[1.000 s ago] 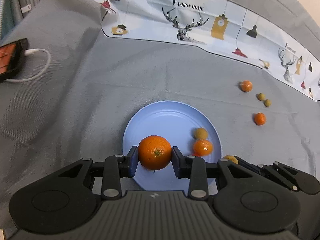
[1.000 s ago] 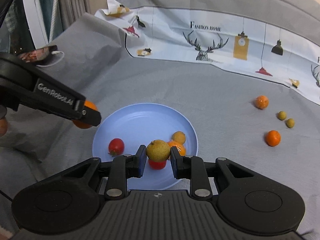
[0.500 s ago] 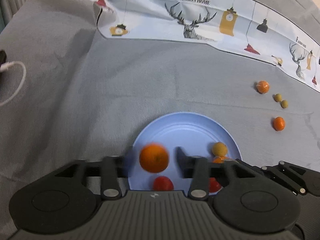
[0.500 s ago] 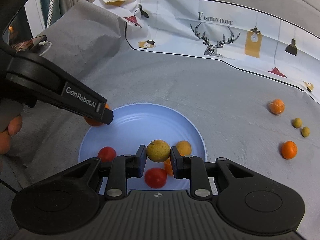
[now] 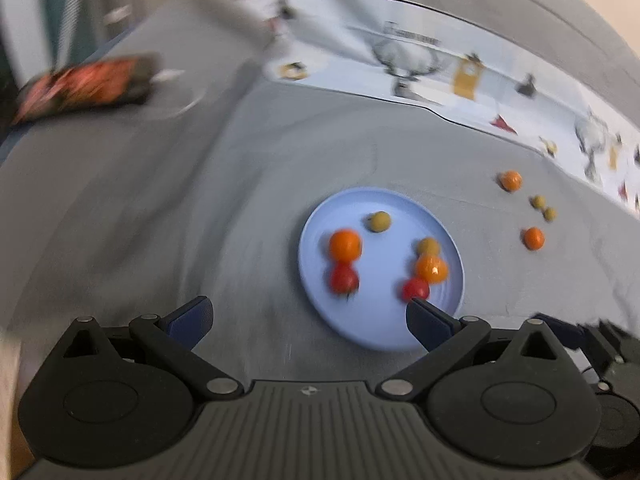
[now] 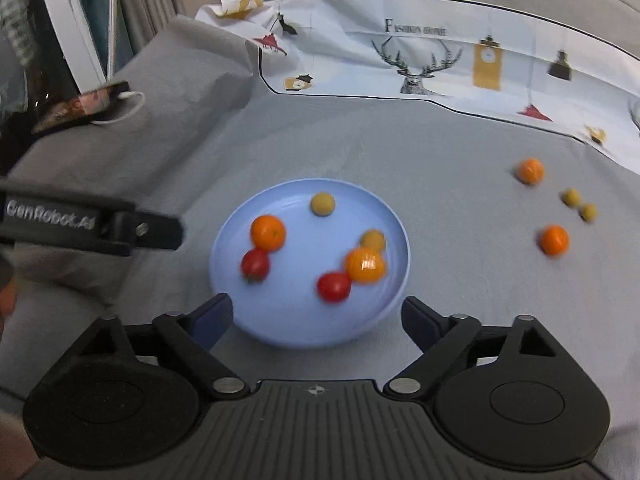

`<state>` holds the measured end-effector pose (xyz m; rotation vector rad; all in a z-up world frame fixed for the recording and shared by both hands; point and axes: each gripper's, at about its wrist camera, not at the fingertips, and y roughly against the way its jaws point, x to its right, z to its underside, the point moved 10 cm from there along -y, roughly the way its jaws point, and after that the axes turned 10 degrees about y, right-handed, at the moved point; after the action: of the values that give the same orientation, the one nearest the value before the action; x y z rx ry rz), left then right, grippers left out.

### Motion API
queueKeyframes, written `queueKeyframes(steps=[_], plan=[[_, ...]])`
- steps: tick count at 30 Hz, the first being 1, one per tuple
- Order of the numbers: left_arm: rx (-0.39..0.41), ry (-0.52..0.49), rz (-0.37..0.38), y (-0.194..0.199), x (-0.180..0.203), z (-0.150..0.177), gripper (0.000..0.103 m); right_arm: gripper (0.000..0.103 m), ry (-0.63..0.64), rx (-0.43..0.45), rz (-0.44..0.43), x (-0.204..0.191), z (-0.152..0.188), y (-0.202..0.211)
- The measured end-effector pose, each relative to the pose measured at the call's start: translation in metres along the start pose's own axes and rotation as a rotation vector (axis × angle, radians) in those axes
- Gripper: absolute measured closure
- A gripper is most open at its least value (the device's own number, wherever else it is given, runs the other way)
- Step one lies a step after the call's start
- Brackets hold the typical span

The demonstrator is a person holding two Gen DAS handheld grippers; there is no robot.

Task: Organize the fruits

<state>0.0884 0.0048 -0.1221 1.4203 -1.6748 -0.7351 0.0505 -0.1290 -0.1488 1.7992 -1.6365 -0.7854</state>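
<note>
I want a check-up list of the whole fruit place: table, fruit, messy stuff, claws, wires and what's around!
Surface: grey cloth, wrinkled, with a printed deer cloth behind.
Job's things: blue plate holding six fruits: two oranges, two red, two yellowish. Four more lie on the cloth to the right, such as an orange.
Clutter: phone at far left.
Grippers: left claw and right claw have both just been opening; nothing between their fingers.
Cables: white cable plugged into the phone.
Surroundings: curtain at back left.
</note>
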Motion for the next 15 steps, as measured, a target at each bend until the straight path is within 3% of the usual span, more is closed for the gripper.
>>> queueKeyframes(steps=[5,8,15], plan=[[0.06,-0.004,-0.044,0.033,-0.013,0.011,0.0,0.004,0.026,0.074,0.028,-0.013,0.008,0.049],[0.076,0.003,-0.032,0.05,-0.012,0.018,0.0,0.004,0.058,0.125,0.06,-0.018,0.009,0.072],[0.141,-0.083,0.004,0.085,0.012,0.034,0.0,0.003,0.085,0.22,0.107,-0.021,0.015,0.117]])
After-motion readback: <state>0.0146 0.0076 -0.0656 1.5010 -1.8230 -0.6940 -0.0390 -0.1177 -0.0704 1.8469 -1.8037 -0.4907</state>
